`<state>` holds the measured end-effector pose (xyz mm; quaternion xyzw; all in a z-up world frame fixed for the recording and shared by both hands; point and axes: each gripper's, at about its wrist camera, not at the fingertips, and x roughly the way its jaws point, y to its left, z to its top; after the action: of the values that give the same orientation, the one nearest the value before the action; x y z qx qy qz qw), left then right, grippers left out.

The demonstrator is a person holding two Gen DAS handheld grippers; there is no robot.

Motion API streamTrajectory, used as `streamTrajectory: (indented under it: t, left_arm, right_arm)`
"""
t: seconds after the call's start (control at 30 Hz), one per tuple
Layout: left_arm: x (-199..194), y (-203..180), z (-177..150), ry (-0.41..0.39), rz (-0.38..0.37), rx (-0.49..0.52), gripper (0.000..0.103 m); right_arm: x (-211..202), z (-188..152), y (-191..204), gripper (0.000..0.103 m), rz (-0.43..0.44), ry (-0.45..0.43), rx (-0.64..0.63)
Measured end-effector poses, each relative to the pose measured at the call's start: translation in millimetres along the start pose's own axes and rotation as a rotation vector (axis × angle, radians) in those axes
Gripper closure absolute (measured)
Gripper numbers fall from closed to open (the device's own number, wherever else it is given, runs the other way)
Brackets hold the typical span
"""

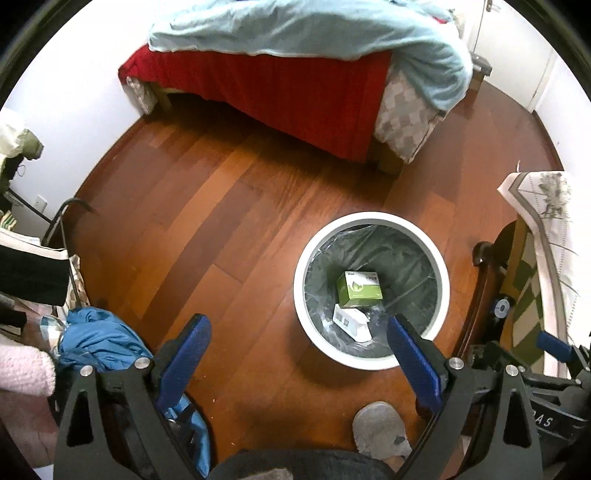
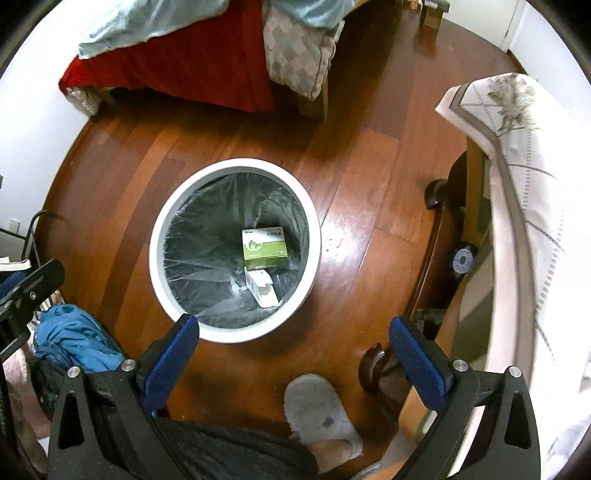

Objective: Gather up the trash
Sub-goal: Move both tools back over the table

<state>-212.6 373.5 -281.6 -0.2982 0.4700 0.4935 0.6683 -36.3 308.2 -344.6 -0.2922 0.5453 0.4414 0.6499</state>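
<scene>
Blue-padded fingers (image 2: 417, 363) of the right gripper (image 2: 295, 350) stand spread wide with nothing between them, pointing steeply down at the wooden floor (image 2: 369, 173) just short of the near rim of the white round bin (image 2: 236, 334). Beyond the fingertips, inside the clear-lined bin, a green and white carton (image 2: 265, 247) lies flat near the far-right part of the bin's bottom, its long axis running roughly left to right in the right wrist view, and a small white opened box (image 2: 263, 291) rests just on its near side, close to the bin's near-right wall. In the left wrist view the left gripper (image 1: 297, 354) is equally spread and empty, its right-hand finger overlapping the bin's near rim (image 1: 369, 363); the bin sits ahead and to the right of it, so the right gripper appears the more squarely lined up with the opening. Both pieces of trash thus already lie in the bin, and no further loose trash can be picked out with certainty on the bare floor ahead. A person's grey slipper (image 2: 321, 410) stands just behind the bin. Blue crumpled fabric (image 1: 99, 339) is heaped at the left, a cloth-draped table (image 2: 524, 206) stands at the right, and a bed with a red skirt and pale blue cover (image 1: 295, 33) fills the far side.
</scene>
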Motion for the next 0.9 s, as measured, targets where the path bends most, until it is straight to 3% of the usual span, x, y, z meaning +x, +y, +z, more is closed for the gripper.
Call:
streamTrajectory:
  t: [0.3, 0.53, 0.73, 0.9]
  left_arm:
    - [-85, -7, -32, -0.125, 0.000, 0.015, 0.006]
    - [-160, -44, -49, -0.219, -0.001, 0.048, 0.006]
    - [-189, -133, -66, -0.256, -0.106, 0.159, 0.006]
    - [-173, -243, -93, -0.190, -0.224, 0.327, 0.006]
  right_arm:
    - [-88, -31, -8, 0.000, 0.067, -0.153, -0.006]
    - [-165, -66, -47, 0.000, 0.219, -0.237, 0.076]
    - [-228, -111, -136, 0.000, 0.251, -0.292, 0.204]
    - [-256, -166, -243, 0.000, 0.128, -0.317, 0.371]
